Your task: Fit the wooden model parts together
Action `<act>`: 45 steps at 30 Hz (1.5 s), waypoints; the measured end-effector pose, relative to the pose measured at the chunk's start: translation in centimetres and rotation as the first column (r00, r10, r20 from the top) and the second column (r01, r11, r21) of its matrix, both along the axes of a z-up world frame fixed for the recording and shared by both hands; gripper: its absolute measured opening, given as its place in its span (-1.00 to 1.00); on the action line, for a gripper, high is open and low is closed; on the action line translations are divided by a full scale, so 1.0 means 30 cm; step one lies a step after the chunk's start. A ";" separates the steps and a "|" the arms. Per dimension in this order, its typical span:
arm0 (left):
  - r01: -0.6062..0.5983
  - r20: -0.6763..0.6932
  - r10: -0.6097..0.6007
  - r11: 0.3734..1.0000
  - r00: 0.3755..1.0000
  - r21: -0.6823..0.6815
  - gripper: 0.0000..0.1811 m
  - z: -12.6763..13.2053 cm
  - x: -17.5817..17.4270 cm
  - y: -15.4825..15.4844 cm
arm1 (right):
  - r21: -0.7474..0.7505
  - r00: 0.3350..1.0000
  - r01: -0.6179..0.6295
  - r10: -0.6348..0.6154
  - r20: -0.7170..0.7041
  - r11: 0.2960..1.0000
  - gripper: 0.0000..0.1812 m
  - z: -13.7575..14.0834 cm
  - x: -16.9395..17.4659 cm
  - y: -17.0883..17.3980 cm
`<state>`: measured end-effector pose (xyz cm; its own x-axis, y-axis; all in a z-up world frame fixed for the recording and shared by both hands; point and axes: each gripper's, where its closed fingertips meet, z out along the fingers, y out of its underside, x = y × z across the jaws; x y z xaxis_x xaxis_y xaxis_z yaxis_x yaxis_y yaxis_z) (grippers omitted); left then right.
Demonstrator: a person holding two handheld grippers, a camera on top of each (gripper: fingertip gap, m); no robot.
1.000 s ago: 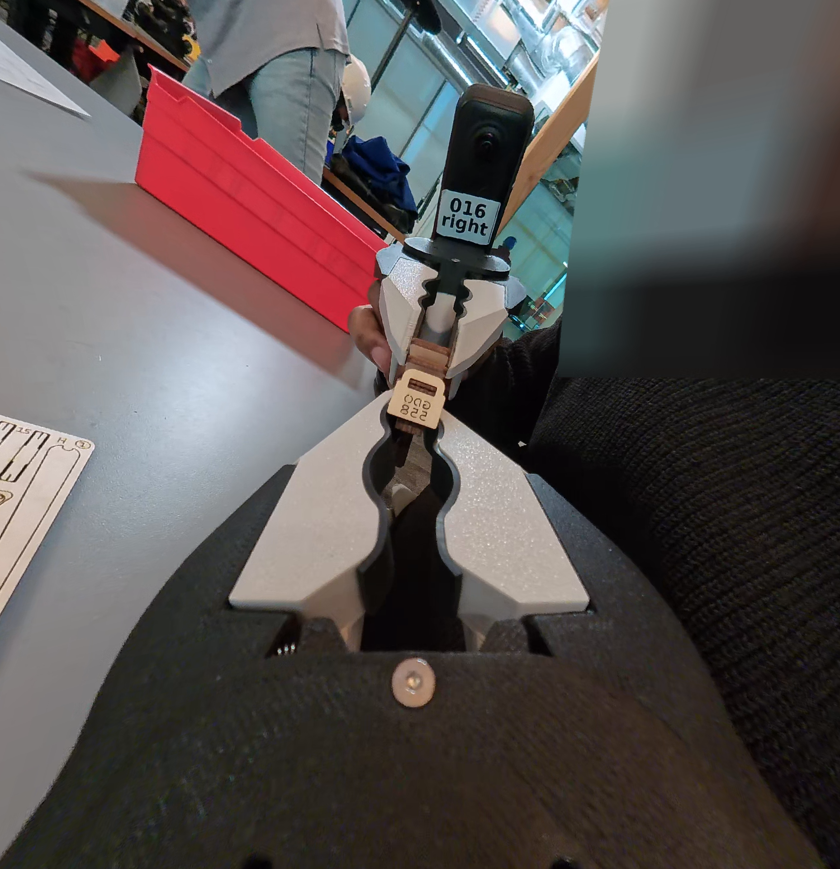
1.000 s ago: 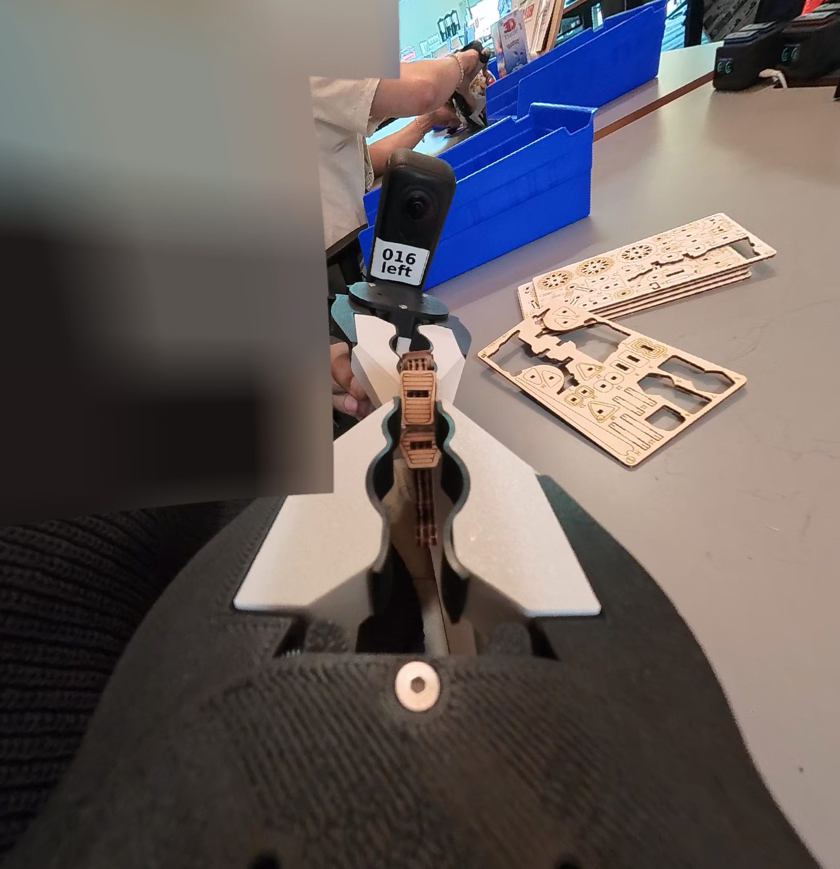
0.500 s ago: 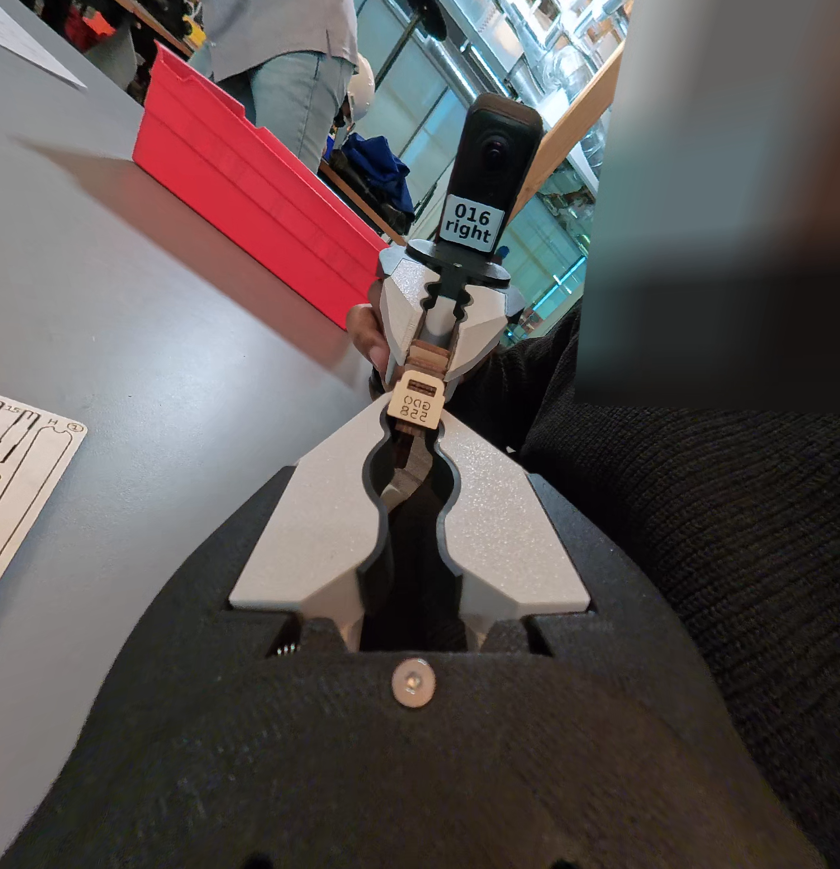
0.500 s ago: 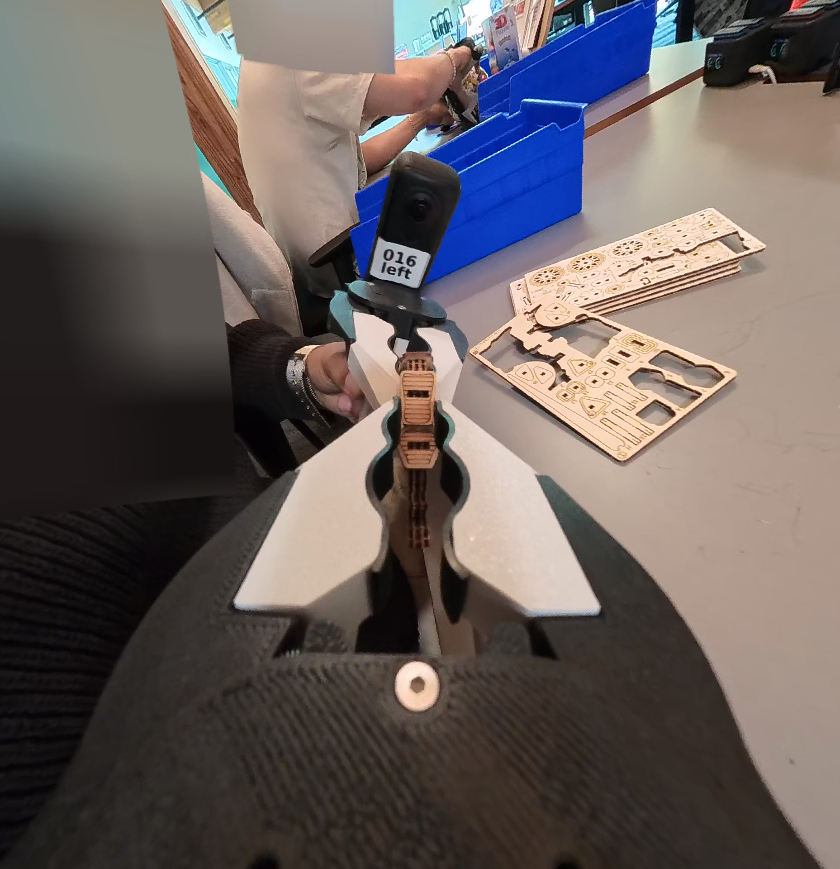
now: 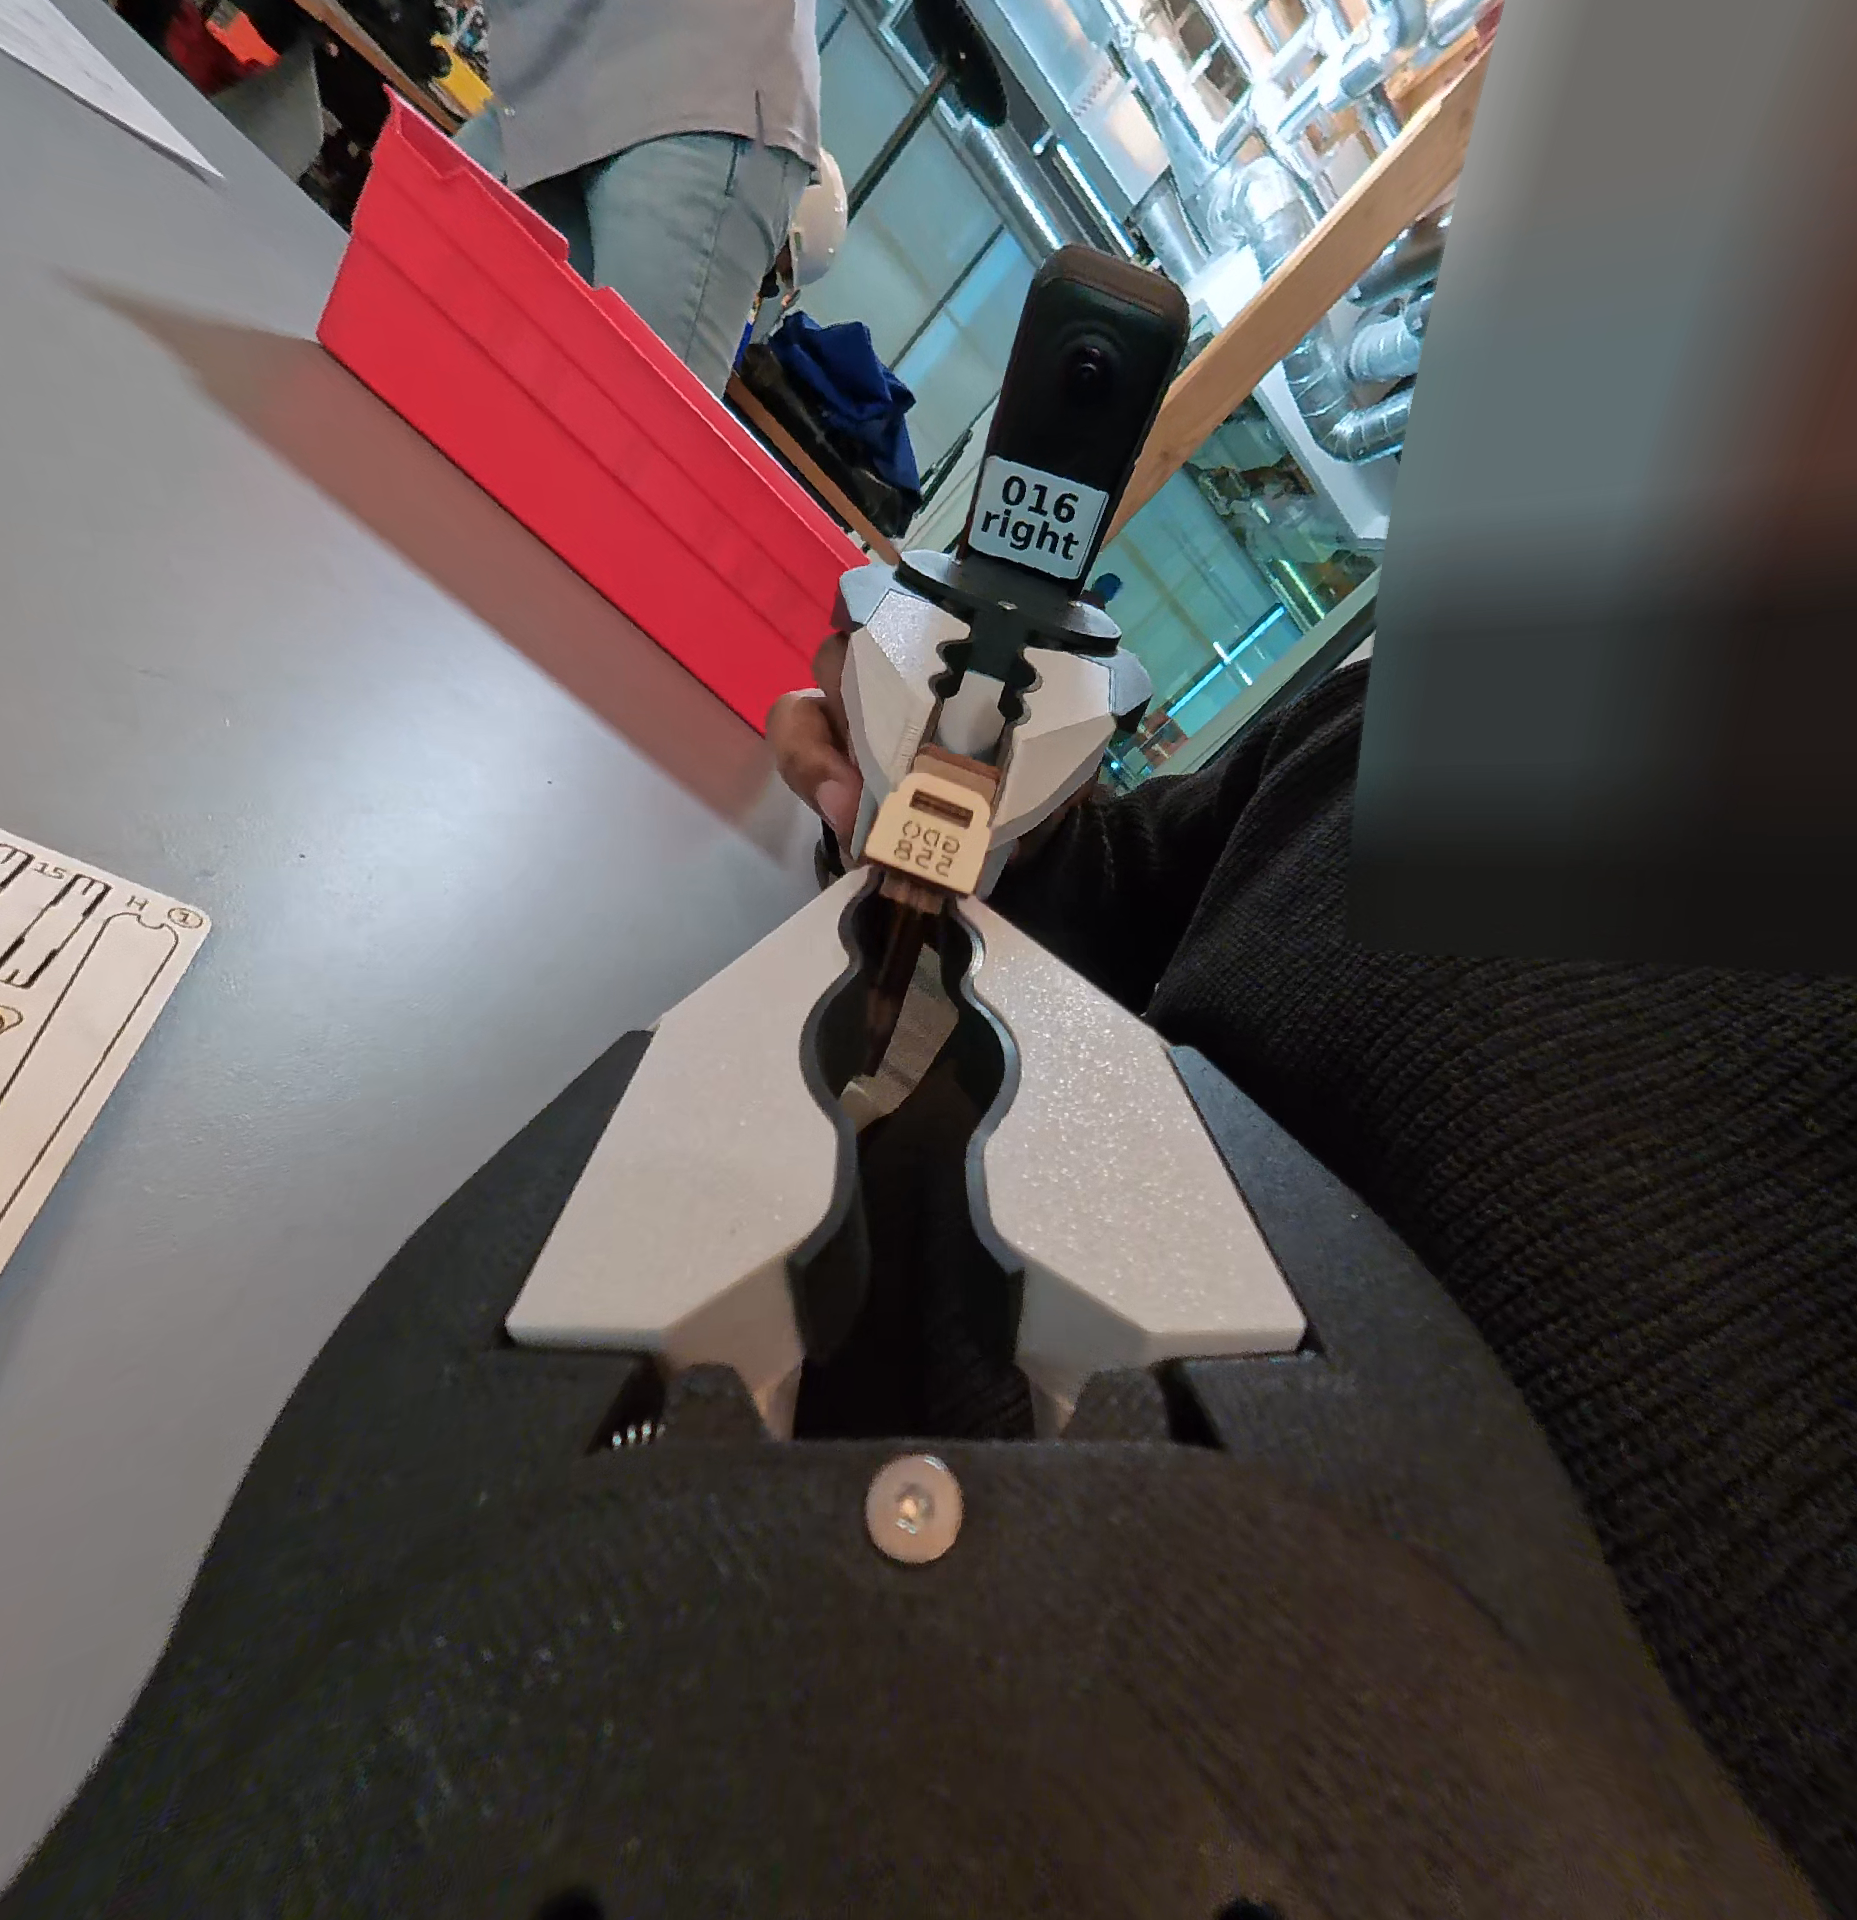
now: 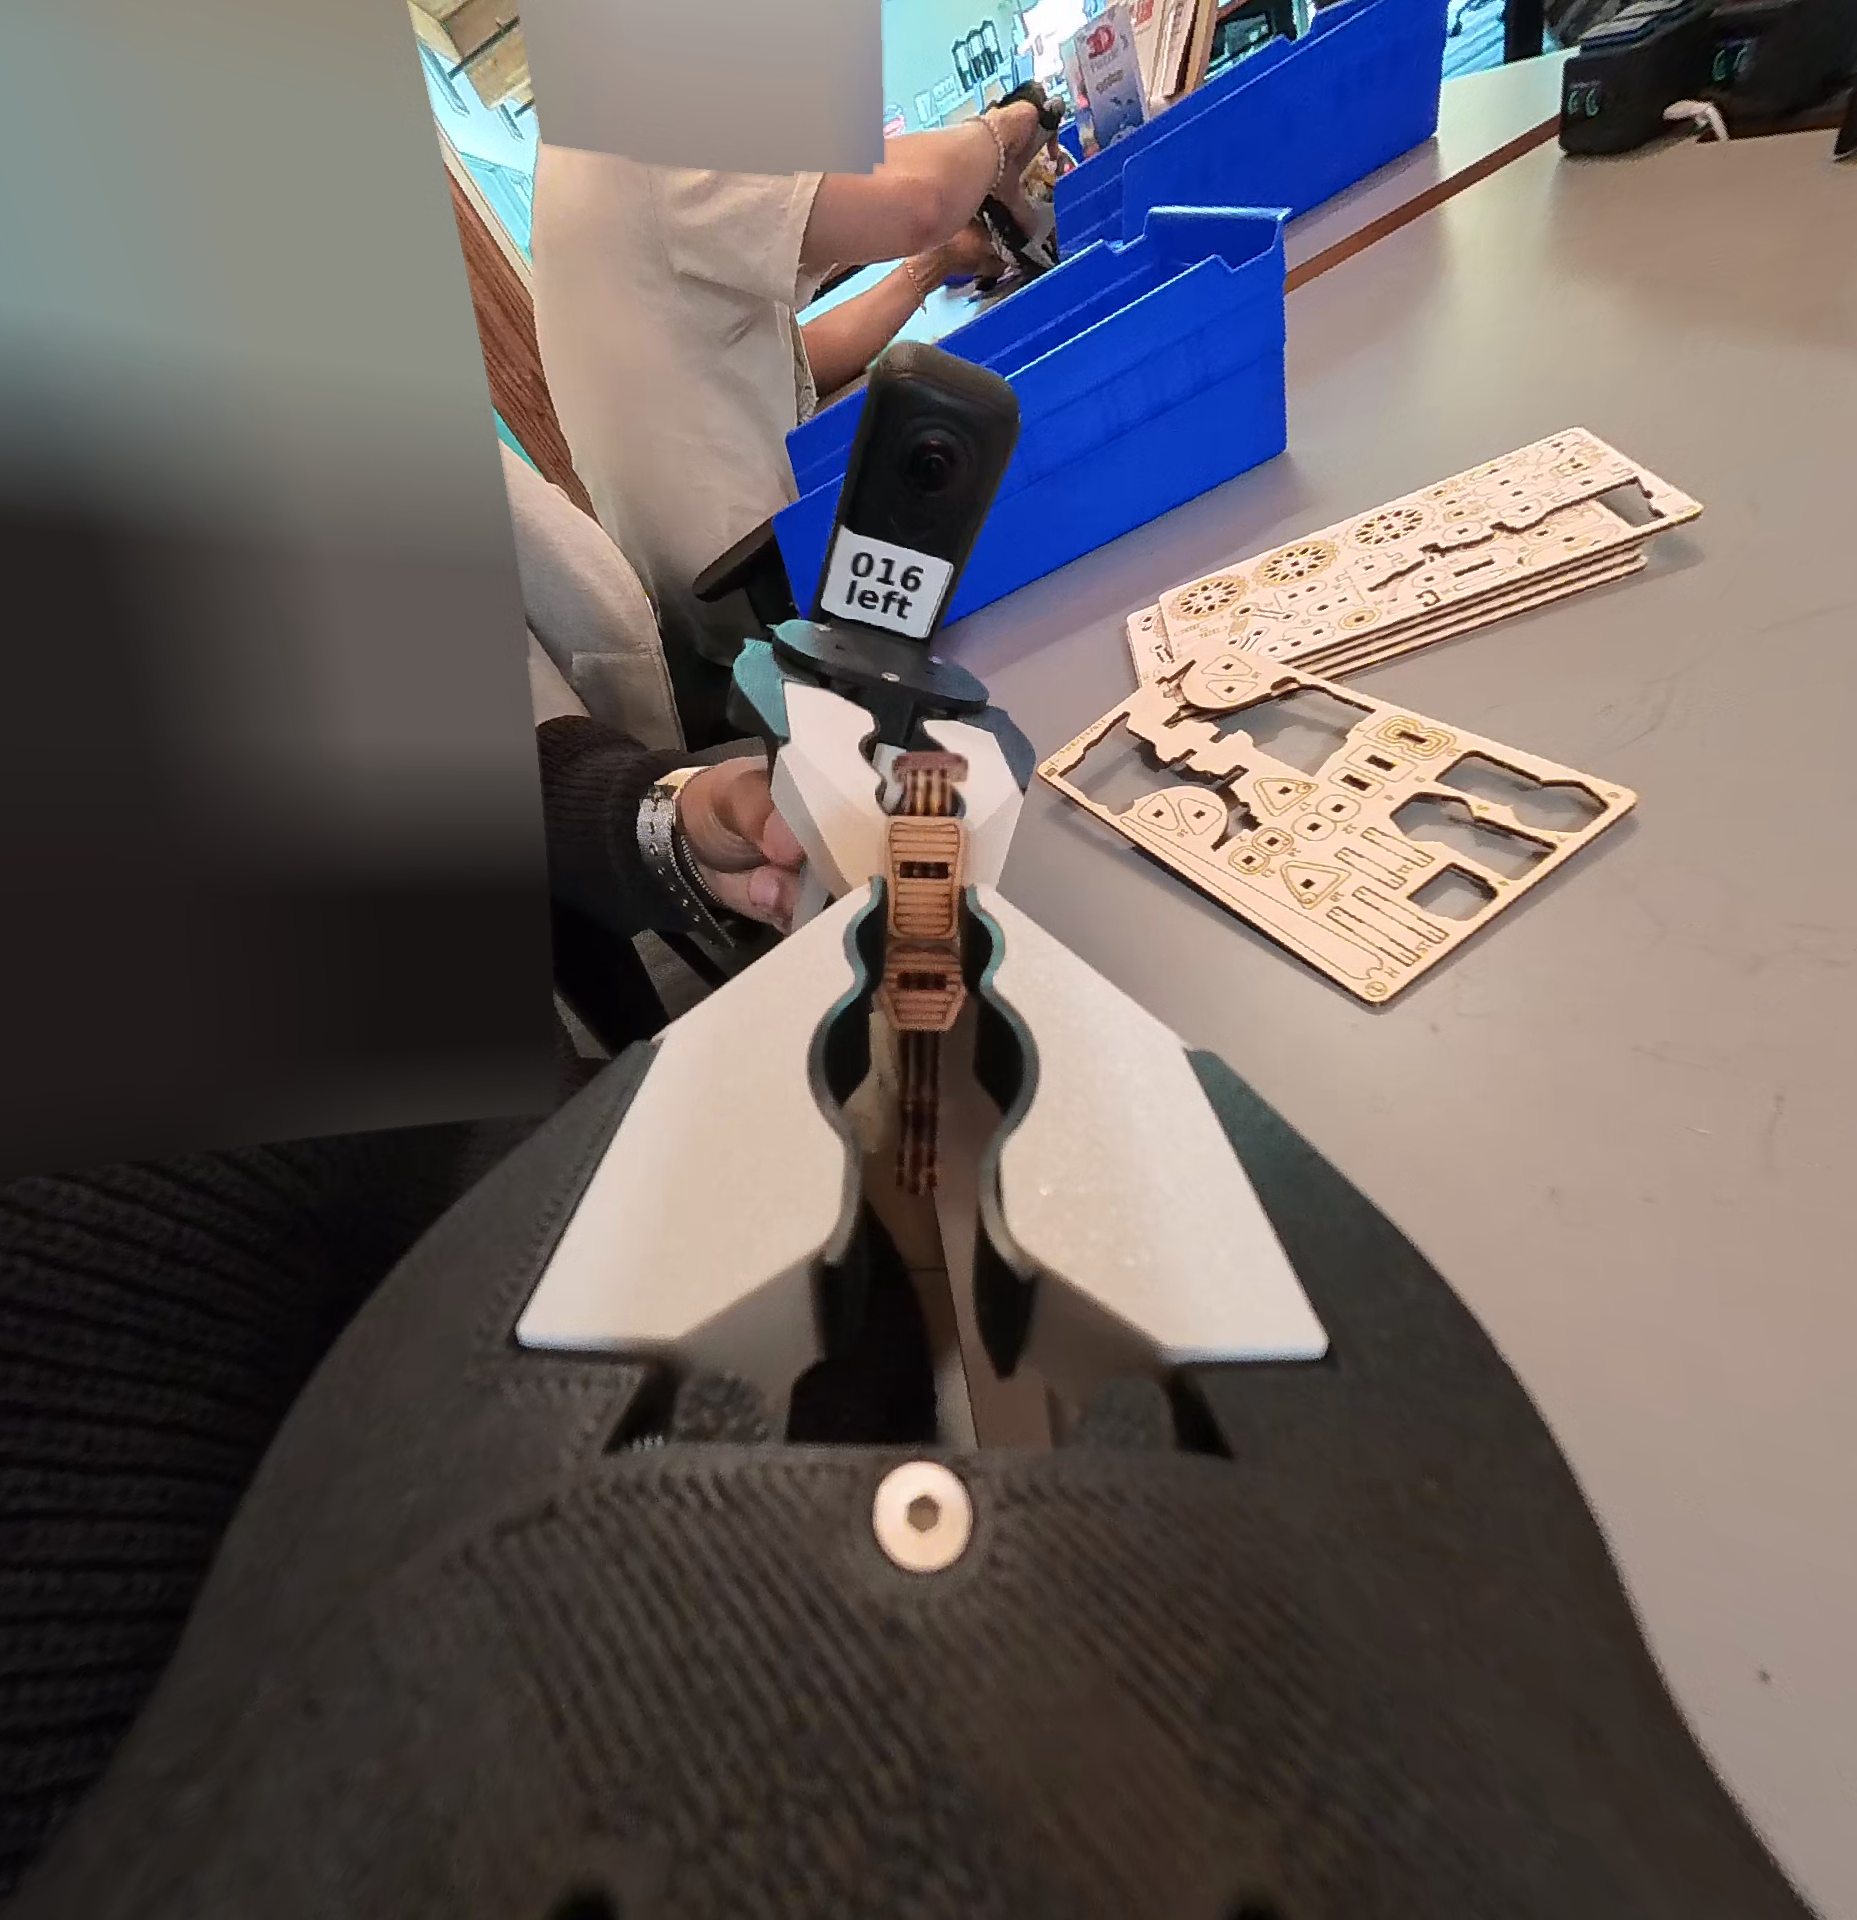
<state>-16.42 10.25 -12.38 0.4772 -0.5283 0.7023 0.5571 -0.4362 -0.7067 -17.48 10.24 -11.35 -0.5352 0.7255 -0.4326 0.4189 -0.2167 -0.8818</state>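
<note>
Both grippers meet tip to tip in the air over the grey table's near edge (image 5: 280,727). My left gripper (image 5: 908,902) is shut on a thin layered wooden part. A small pale wooden plate (image 5: 929,840) with engraved marks sits just beyond its tips, against my right gripper (image 5: 955,769), which faces it. In the right wrist view my right gripper (image 6: 924,902) is shut on a wooden model part (image 6: 922,883) with two ribbed panels. That part reaches into the left gripper (image 6: 919,795) opposite. How the parts join is hidden between the fingers.
A red bin (image 5: 591,416) stands at the back left and a cut wooden sheet (image 5: 51,1039) lies at the left. A blue bin (image 6: 1059,416), a punched-out wooden sheet (image 6: 1339,831) and a stack of sheets (image 6: 1423,561) lie to the right. People stand behind the table. Only a small space, under 4 cm, lies between the two pairs of fingers.
Both grippers stay shut on the wooden parts, still tip to tip. The pair has swung a little, so the hand on the left gripper and the person behind now show.
</note>
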 end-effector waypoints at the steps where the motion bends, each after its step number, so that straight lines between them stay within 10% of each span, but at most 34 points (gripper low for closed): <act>1: -0.003 0.008 0.003 1.000 1.000 -0.002 -0.93 0.000 -0.004 0.001 | 0.000 1.000 0.002 -0.002 0.001 1.000 -0.86 -0.001 0.000 0.002; 33: -0.063 0.207 0.062 0.998 0.976 -0.001 -0.92 0.047 -0.060 0.006 | -0.164 0.993 -0.009 0.029 0.119 0.986 -0.86 -0.039 -0.010 0.007; 45: -0.106 0.050 0.108 0.994 0.993 -0.037 -0.88 0.002 -0.053 0.013 | -0.181 0.989 -0.005 0.032 0.145 0.983 -0.87 -0.056 -0.016 0.002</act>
<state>-18.01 10.65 -12.31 0.4921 -0.4512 0.7445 0.6373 -0.3959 -0.6612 -17.95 10.29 -13.02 -0.4686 0.6193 -0.6300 0.5465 -0.3571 -0.7575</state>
